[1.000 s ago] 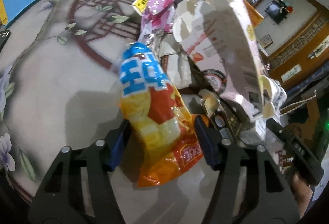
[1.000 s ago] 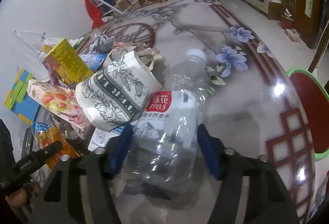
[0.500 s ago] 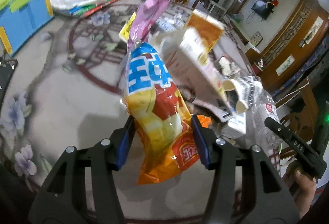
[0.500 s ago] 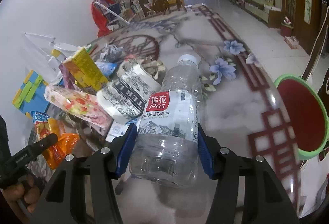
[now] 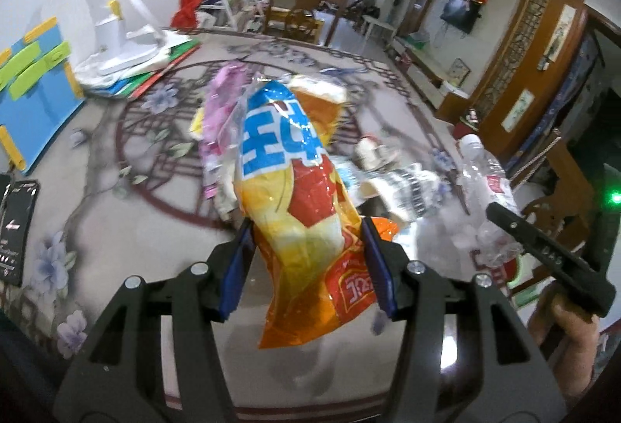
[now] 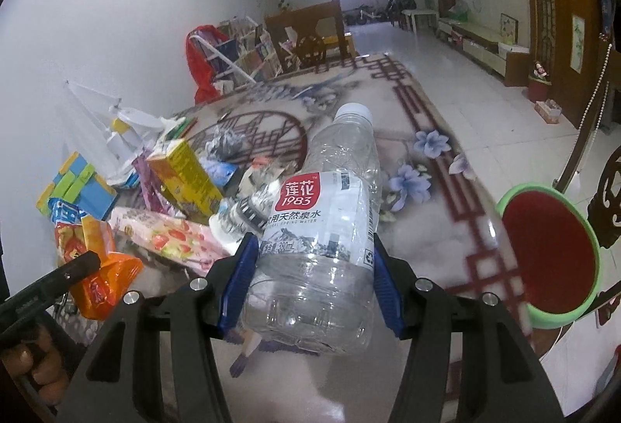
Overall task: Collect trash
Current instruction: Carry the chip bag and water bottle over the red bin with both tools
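My left gripper (image 5: 306, 263) is shut on a yellow, red and blue snack bag (image 5: 295, 197) and holds it above the patterned table (image 5: 116, 190). My right gripper (image 6: 312, 279) is shut on an empty clear plastic water bottle (image 6: 322, 228) with a red 1983 label, lifted off the table. The bottle also shows at the right of the left wrist view (image 5: 489, 190). The snack bag shows at lower left of the right wrist view (image 6: 89, 256). A red bin with a green rim (image 6: 551, 252) stands off the table's right edge.
A trash pile lies on the table: a yellow juice carton (image 6: 186, 178), a pink strawberry carton (image 6: 167, 240), a printed paper cup (image 6: 240, 217), a pink wrapper (image 5: 221, 104). A blue box (image 5: 31, 100), a white lamp base (image 5: 124, 46) and a black phone (image 5: 15, 225) sit at left.
Both grippers have risen off the table with their loads. The snack bag and the bottle now hang clear of the pile, and the views tilt up toward the room.
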The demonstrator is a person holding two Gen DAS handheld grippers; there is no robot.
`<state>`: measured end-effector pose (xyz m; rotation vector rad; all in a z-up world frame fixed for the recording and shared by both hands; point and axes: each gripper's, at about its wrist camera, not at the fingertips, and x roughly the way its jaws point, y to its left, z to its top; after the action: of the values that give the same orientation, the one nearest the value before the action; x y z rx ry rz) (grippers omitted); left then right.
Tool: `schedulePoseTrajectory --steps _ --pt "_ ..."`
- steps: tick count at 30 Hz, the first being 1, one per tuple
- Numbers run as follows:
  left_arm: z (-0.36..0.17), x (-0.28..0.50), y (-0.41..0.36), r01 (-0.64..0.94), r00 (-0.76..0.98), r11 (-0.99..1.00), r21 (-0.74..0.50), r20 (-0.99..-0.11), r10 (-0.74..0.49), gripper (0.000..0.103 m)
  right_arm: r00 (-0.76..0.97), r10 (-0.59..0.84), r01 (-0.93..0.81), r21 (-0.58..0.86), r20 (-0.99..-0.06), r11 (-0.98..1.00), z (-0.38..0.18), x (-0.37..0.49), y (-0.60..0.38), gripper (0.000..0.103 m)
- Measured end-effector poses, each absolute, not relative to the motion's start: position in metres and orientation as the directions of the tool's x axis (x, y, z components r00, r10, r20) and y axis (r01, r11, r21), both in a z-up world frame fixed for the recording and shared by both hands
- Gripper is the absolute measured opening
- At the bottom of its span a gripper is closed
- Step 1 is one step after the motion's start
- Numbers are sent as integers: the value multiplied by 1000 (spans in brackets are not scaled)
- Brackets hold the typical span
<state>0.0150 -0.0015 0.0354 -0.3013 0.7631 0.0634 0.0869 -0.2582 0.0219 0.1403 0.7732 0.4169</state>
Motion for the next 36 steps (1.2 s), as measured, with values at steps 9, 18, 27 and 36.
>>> schedulePoseTrajectory --steps 9,18,27,36 --pt "49 64 -62 10 726 970 -242 -665 -174 52 700 361 -236 278 -616 931 40 96 -311 55" --pt "53 133 -151 242 658 920 -309 -644 -390 52 753 221 -85 241 -619 967 48 110 -401 55" --pt "43 188 -243 407 540 844 -349 -653 -531 52 760 108 57 232 -641 971 40 118 -479 55" --pt "27 226 -313 477 442 798 -369 -684 -581 52 738 59 146 245 -672 959 19 122 -515 55"
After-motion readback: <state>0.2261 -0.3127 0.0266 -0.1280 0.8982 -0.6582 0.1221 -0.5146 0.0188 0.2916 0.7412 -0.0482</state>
